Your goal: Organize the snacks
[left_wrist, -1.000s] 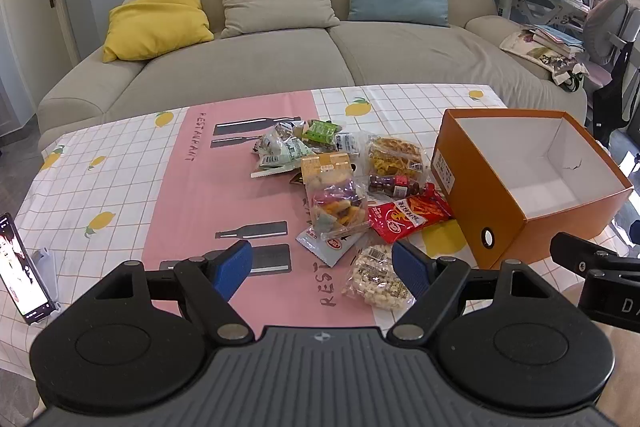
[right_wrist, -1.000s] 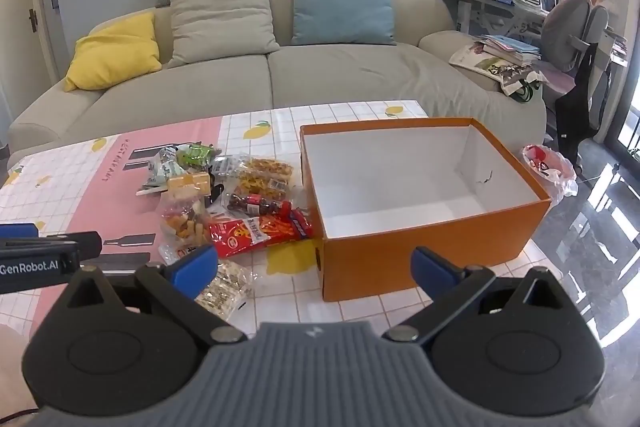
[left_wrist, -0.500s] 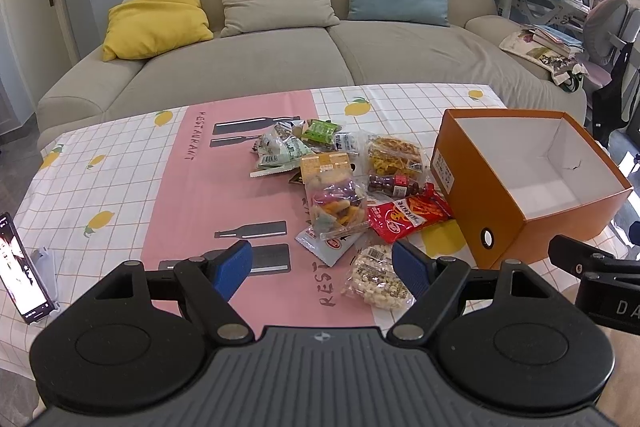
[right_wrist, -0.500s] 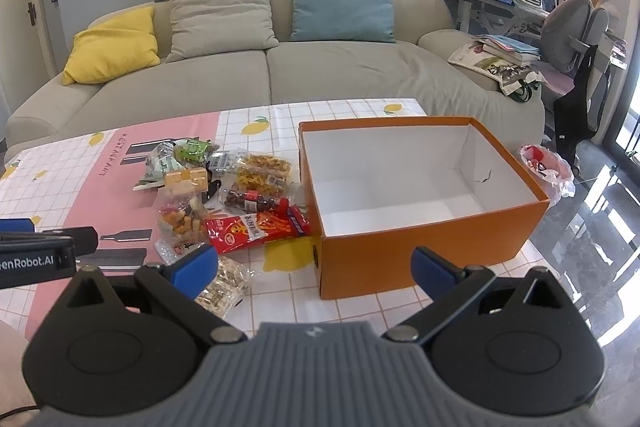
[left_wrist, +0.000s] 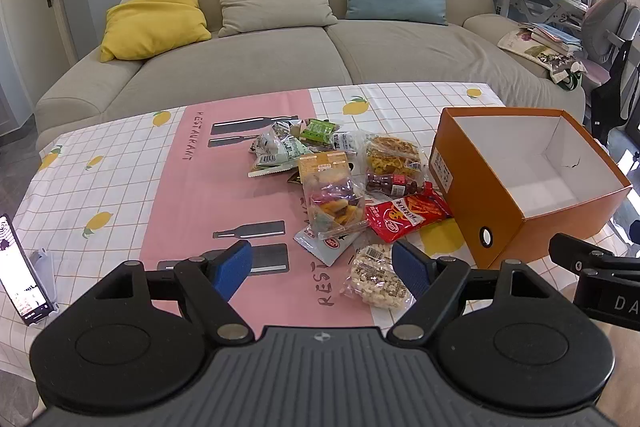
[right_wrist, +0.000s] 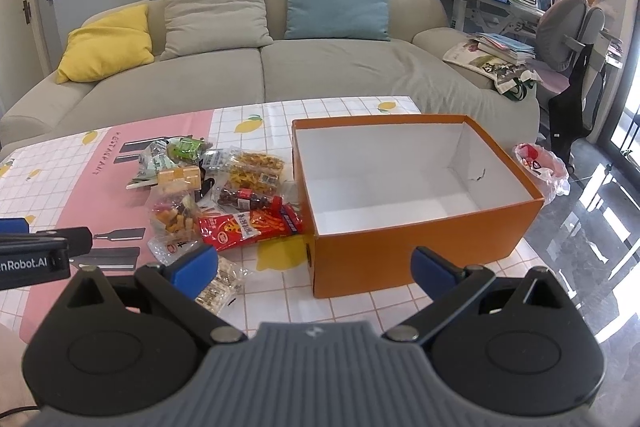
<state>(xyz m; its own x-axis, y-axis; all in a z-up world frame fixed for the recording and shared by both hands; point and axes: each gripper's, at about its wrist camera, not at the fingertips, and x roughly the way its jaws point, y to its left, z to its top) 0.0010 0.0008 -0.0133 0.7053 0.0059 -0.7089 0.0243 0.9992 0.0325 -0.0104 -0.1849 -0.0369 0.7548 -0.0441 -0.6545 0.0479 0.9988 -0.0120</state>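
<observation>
Blue-padded left hand-held gripper (left_wrist: 321, 270) spread wide, nothing between the fingers, hovering over the near edge of the surface (left_wrist: 120, 187); clear popcorn bag (left_wrist: 376, 281) just past its right fingertip. Right hand-held gripper (right_wrist: 315, 267) also spread, empty, facing the orange box (right_wrist: 420, 247), which is open with a bare white interior. Snack pile (left_wrist: 340, 179) lies just left of the box: red stick-snack pack (right_wrist: 248, 229) touching the box wall, mixed-candy bag (left_wrist: 334, 203) beside it. Cloth print reads "RESTAURANT". Phone (left_wrist: 20, 271) propped at far left. Sofa (left_wrist: 280, 67) behind.
</observation>
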